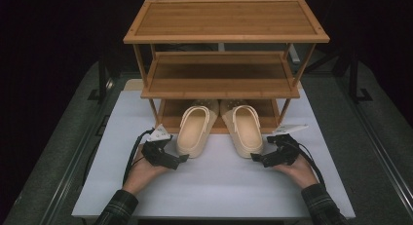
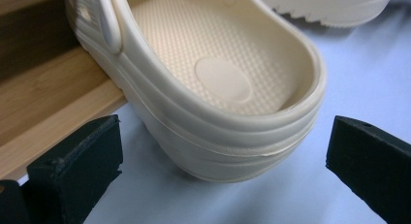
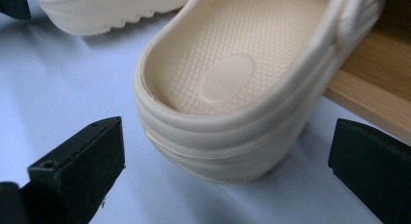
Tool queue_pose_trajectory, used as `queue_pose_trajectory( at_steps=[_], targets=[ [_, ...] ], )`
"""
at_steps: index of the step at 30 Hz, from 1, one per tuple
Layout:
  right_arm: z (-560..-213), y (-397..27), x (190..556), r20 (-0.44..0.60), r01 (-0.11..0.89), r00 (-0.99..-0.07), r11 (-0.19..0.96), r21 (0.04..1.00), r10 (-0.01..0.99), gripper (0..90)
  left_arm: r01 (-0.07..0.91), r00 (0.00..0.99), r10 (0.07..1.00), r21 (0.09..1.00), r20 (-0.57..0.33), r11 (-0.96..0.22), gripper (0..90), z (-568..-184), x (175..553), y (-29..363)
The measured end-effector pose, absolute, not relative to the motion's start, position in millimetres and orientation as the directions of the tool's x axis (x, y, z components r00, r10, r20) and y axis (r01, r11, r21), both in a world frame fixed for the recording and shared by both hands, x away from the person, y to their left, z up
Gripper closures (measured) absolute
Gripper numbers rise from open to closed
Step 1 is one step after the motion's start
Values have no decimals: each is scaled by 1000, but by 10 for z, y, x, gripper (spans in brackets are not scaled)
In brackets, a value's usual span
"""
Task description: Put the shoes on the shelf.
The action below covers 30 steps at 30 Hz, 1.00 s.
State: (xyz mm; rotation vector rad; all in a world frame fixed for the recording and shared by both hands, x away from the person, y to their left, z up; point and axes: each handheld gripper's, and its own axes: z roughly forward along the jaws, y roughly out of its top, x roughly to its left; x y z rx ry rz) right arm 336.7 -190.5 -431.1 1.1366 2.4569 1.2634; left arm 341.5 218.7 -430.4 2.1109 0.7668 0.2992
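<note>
two cream clogs sit side by side on the white table, toes tucked in under the lowest shelf of the bamboo rack [image 1: 224, 37], heels sticking out toward the person. the left clog [image 1: 195, 130] has its heel strap swung forward over the top; in the left gripper view its heel [image 2: 232, 136] bulges out past the wooden edge of the bottom shelf [image 2: 53, 107], the dimpled footbed and smooth oval heel patch showing plainly. the right clog [image 1: 245, 130] lies just beside it, angled a little outward, and in the right gripper view its ribbed heel [image 3: 223, 141] rests on the table with the shelf edge off to the side.

the left gripper [image 1: 179, 159] is low on the table just behind and outside the left clog's heel, jaws spread wide, one black pad on each side of the heel and neither touching it. the right gripper [image 1: 257, 158] mirrors it behind the right clog, jaws equally wide, the heel between them with clear gaps on both sides. nothing is held by either.

the person's hands, in plaid sleeves [image 1: 119, 208], rest near the front edge of the white table [image 1: 209, 191]. the rack's upper two shelves stand bare above.
</note>
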Motion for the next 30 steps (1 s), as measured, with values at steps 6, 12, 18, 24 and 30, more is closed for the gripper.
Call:
queue_pose_trajectory(
  at_steps=[6,12,18,24,30],
  targets=[
    [-4358,-1781,3418,176,552,-704,375,745,688,0,417,784,616,796,-71,-439,0,-4363,3491,2093],
    [-4378,-1749,3450,178,555,-705,378,741,686,9,414,787,614,792,-62,-450,16,-4385,3509,2048],
    [-4374,-1704,3478,183,562,-699,372,739,692,13,424,789,608,792,-85,-440,26,-4359,3532,1966],
    [-4379,-1566,3536,168,545,-707,377,749,687,46,409,789,612,796,-62,-447,47,-4378,3605,1752],
    [-4387,-1430,3564,137,525,-708,387,758,693,104,398,788,614,797,-43,-455,70,-4395,3667,1600]
  ],
)
